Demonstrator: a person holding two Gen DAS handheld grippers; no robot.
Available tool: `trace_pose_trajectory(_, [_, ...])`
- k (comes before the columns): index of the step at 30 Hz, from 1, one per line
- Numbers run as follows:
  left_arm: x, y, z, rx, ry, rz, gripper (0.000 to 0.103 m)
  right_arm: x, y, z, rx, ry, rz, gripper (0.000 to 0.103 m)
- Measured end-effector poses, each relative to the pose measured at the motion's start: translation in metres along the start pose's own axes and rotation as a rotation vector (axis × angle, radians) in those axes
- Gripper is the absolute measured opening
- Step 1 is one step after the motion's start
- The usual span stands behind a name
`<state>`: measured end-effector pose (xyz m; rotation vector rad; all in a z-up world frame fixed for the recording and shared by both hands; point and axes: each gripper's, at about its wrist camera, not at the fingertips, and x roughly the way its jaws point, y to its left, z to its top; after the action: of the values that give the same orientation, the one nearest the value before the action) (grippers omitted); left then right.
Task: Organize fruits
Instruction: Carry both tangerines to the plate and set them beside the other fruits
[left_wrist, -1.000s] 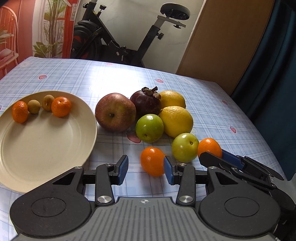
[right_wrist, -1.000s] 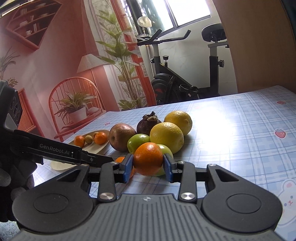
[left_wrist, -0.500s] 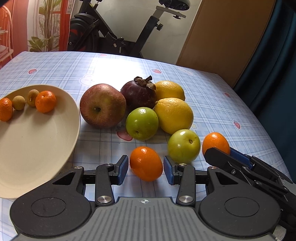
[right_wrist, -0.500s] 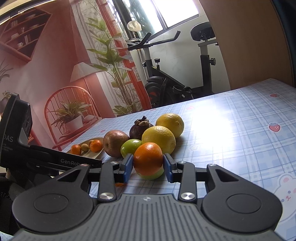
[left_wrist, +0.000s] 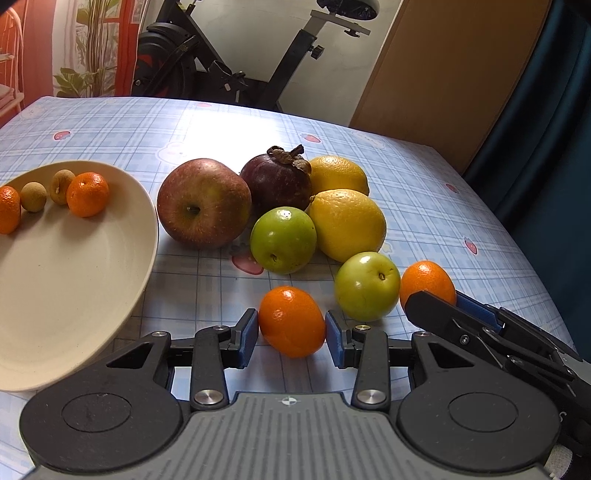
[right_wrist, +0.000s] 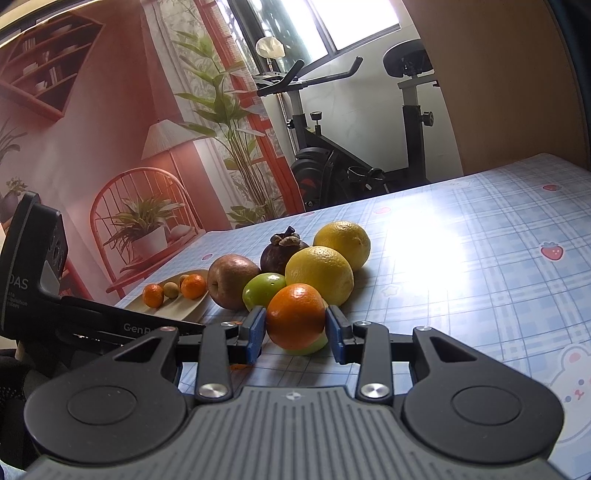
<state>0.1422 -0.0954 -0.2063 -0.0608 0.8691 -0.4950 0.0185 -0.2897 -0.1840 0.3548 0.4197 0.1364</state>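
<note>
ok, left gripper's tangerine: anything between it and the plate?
Nothing visible. The tangerine sits between the left gripper fingers, and only bare tablecloth lies between it and the plate rim to its left. The red apple sits farther back, off that path.

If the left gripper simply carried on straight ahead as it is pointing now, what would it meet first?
Most likely the small orange already sitting between the left gripper pads; beyond it lies a green apple.
</note>
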Motion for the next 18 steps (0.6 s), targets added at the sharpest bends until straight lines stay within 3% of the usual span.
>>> trace_pose_trajectory(6, [-0.004,-0.003,-0.002,0.04,-0.014,0.019,0.041,0.002,0.0,0.0,0.002,0.004,0.001,0.038])
trace_pose_trajectory(18, [-0.038,0.009,0.0,0.004,-0.104,0.041,0.041,0.004,0.0,-0.001,0.004,0.008,-0.001,0.038])
